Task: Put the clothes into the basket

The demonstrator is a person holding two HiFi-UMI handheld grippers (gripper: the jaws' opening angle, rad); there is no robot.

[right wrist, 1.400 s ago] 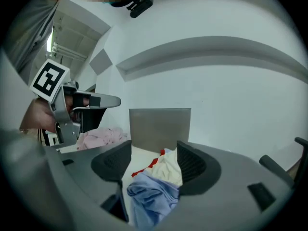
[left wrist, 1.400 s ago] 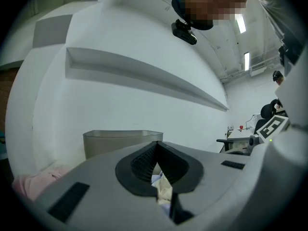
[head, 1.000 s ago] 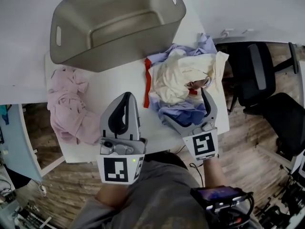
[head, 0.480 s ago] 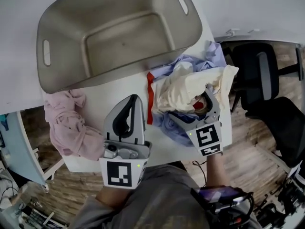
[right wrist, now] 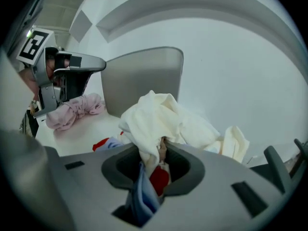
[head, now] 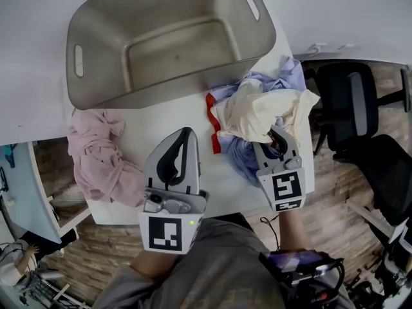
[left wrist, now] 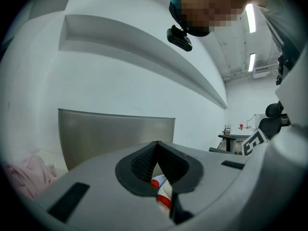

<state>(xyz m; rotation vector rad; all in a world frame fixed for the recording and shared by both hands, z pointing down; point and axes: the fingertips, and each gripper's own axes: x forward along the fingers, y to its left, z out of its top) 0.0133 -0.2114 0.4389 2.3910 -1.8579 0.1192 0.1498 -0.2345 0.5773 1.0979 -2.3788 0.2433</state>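
Observation:
The grey plastic basket (head: 161, 85) stands empty at the table's far side, also seen in the left gripper view (left wrist: 115, 134) and the right gripper view (right wrist: 142, 78). To its right lies a heap: a cream garment (head: 257, 111) on blue cloth (head: 248, 156), with a red strip (head: 212, 118). My right gripper (head: 275, 134) is dug into the heap's near side, its jaws closing with cream garment (right wrist: 163, 119), blue and red cloth pinched between them. A pink garment (head: 100, 159) lies at the left table edge. My left gripper (head: 185, 134) hovers between the piles, shut and empty.
The white table (head: 148, 118) ends just in front of both grippers. A black office chair (head: 354, 108) stands to the right of the table, over a wooden floor. A white wall rises behind the basket.
My right gripper pushed forward into the heap and its jaws closed from wide open onto the cloth. The left gripper has hardly moved.

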